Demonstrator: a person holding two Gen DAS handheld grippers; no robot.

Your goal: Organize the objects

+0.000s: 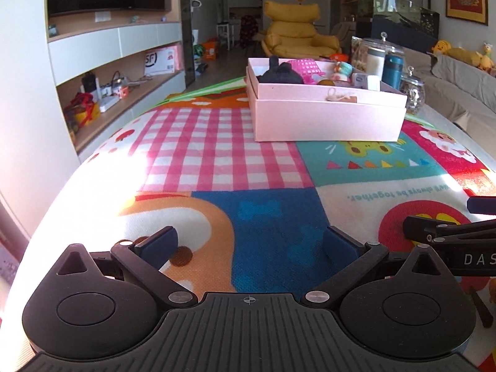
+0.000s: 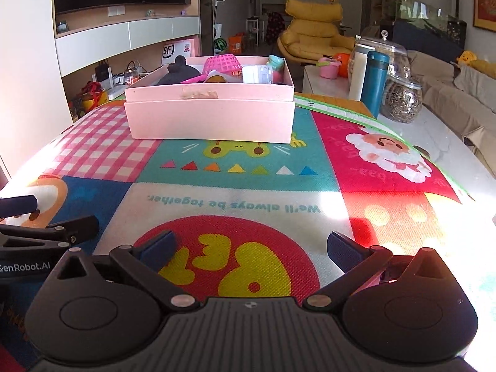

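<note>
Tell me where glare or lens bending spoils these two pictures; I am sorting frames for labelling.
Left wrist view: sunlight washes out the mat at its left side, and the fisheye bows the shelves and the mat's edges. Right wrist view: a bright patch bleaches the mat's right edge and reddens the tool's right side; the pink box stays sharp and evenly lit.
</note>
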